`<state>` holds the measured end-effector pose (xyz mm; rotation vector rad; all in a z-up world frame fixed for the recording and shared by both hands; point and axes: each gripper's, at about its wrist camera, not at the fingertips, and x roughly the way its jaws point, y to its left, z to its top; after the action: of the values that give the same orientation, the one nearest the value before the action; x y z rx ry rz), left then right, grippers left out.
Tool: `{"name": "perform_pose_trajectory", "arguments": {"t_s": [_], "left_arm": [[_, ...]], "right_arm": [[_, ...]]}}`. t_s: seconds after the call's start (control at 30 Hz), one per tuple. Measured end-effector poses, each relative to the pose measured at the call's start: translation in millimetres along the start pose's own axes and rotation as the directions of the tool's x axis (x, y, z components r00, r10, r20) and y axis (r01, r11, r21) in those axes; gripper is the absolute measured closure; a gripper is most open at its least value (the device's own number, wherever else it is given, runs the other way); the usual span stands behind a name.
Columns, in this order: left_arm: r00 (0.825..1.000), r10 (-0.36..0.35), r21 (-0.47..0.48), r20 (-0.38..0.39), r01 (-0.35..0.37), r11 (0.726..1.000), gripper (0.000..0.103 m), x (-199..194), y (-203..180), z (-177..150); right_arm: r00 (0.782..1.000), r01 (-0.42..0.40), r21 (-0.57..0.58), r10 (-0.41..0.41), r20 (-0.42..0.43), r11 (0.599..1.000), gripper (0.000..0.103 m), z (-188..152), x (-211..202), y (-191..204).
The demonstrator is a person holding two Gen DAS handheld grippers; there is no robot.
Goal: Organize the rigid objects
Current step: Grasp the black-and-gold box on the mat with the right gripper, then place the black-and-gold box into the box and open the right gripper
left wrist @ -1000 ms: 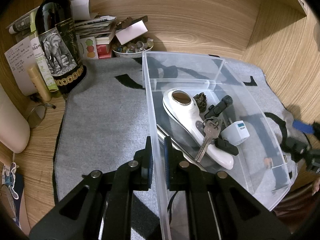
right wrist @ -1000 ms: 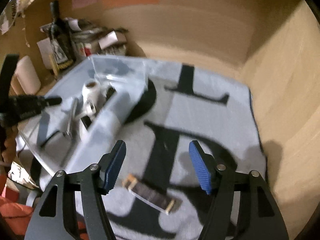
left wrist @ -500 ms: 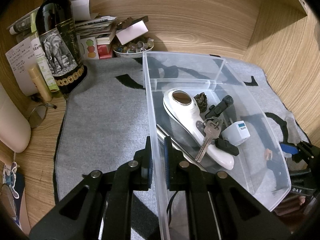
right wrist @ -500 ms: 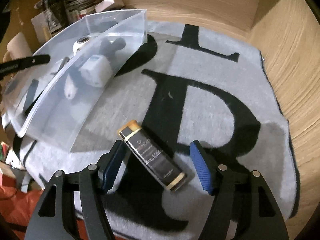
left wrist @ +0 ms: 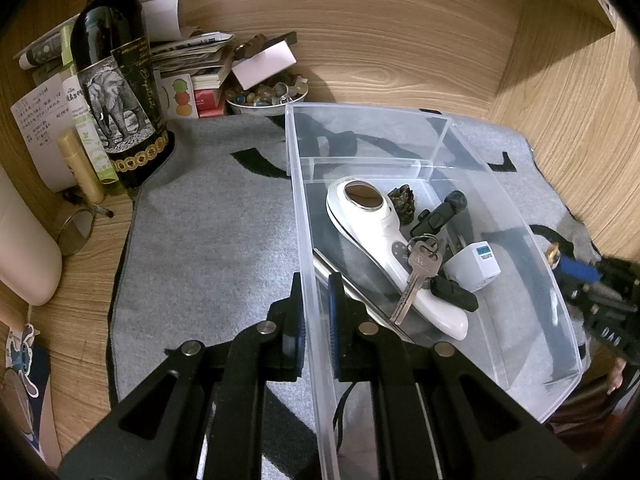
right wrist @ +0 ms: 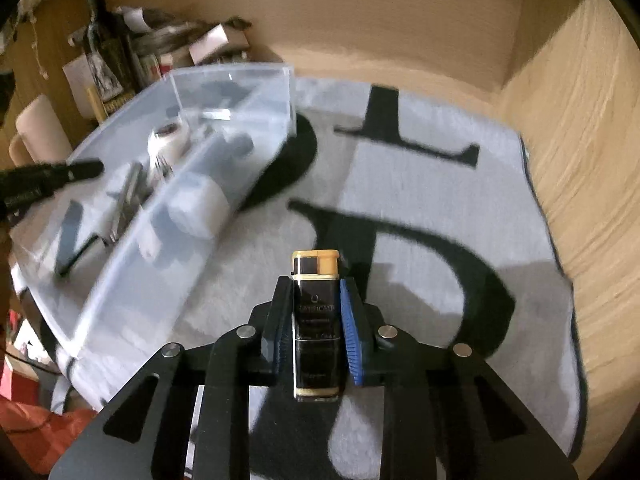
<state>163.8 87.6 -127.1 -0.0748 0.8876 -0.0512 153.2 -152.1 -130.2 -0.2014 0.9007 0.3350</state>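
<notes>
The left gripper [left wrist: 317,316] points steeply down, pinched shut on the near wall of the one clear rectangular plastic bin [left wrist: 516,216]. The right gripper [right wrist: 316,320], angled down likewise, is closing its jaws on a single black, gold-capped rectangular lighter [right wrist: 317,320], whose sides the blue pads [right wrist: 349,332] touch (whether it is off the grey lettered mat [right wrist: 420,200] covering the surface is unclear). In the bin lie one white handheld device [left wrist: 384,240], one silver key [left wrist: 416,276] and one white cube charger [left wrist: 474,266].
</notes>
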Motion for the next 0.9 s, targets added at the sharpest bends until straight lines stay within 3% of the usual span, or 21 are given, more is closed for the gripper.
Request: {"name": "perform_pose_trajectory", "arguments": {"t_s": [0.23, 0.53, 0.7, 0.9], "left_arm": [[1.000, 0.000, 0.000, 0.000, 0.000, 1.000, 0.095, 0, 0, 0], [1.000, 0.000, 0.000, 0.000, 0.000, 1.000, 0.095, 0, 0, 0], [1.000, -0.002, -0.001, 0.000, 0.002, 1.000, 0.095, 0, 0, 0], [1.000, 0.000, 0.002, 0.000, 0.000, 1.000, 0.095, 0, 0, 0]], "right_arm": [[0.991, -0.015, -0.039, 0.021, 0.134, 0.999, 0.081, 37, -26, 14], [0.960, -0.040, -0.130, 0.074, 0.270, 0.991, 0.081, 80, -57, 47], [0.959, -0.068, -0.186, 0.115, 0.258, 0.980, 0.081, 90, -48, 68], [0.975, -0.110, -0.221, 0.148, 0.164, 0.969, 0.081, 92, -13, 87]]}}
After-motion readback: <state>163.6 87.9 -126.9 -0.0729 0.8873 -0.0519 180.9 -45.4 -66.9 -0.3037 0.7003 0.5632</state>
